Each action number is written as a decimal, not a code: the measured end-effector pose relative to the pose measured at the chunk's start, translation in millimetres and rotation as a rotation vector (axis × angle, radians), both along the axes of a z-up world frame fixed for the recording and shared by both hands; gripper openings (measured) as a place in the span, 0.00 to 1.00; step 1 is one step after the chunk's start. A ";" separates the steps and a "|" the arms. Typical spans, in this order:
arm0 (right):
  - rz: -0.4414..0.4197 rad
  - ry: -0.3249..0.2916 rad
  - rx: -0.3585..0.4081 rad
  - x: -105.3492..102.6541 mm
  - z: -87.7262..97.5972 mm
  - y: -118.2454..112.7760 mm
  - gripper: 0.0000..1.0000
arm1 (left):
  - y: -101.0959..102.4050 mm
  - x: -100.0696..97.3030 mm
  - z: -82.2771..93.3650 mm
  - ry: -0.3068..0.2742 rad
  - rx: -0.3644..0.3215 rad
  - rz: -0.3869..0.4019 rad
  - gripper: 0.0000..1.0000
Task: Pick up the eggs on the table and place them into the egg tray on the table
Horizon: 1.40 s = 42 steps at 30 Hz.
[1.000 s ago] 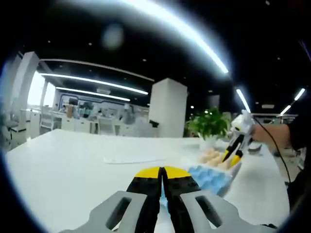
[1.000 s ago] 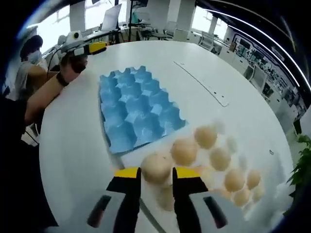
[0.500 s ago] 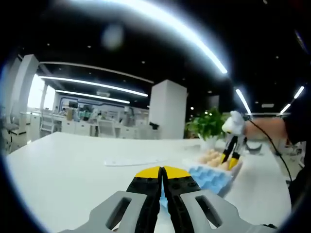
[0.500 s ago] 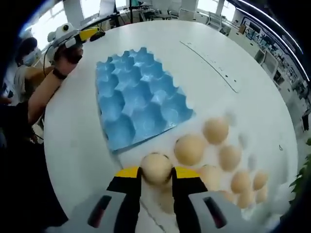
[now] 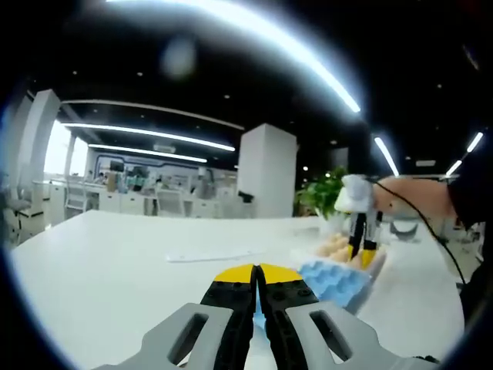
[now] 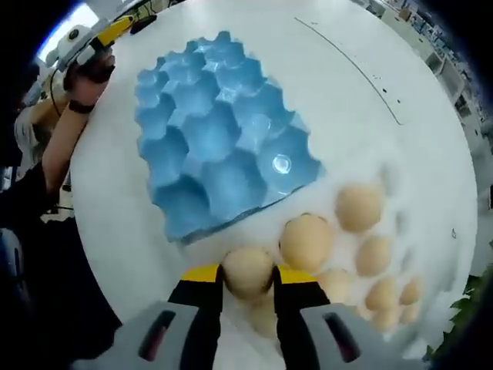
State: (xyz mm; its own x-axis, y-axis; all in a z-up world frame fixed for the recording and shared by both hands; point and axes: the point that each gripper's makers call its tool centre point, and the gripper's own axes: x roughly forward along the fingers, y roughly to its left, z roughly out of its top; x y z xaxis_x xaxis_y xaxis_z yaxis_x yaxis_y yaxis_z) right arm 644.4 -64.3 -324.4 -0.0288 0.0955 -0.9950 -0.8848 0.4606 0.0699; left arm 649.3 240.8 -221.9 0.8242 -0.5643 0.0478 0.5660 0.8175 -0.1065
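The big white table holds a blue egg tray, and all its cups look bare. Just beside the tray's near edge lies a bunch of tan eggs on the table. The right gripper has its yellow tips squeezed on one egg, right by the tray's corner. The left gripper has its tips pressed together with nothing between them, out past the tray's far side. Beyond the tray, the room has a white pillar, a green plant and long ceiling lights.
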 end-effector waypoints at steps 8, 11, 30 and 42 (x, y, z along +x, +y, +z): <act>0.011 -0.012 0.017 -1.2 0.9 -2.0 0.27 | -1.9 -0.1 -1.1 0.003 0.005 -0.004 0.01; 0.015 -0.073 0.096 -1.9 2.2 -0.6 0.27 | -0.9 0.1 -0.7 0.001 0.002 -0.002 0.01; -0.102 -0.322 0.428 -5.2 28.9 6.5 0.25 | 10.0 4.6 -0.7 0.007 -0.024 0.010 0.01; -0.074 -0.340 0.454 5.6 67.5 35.8 0.26 | 4.2 5.2 0.9 0.000 -0.040 -0.012 0.01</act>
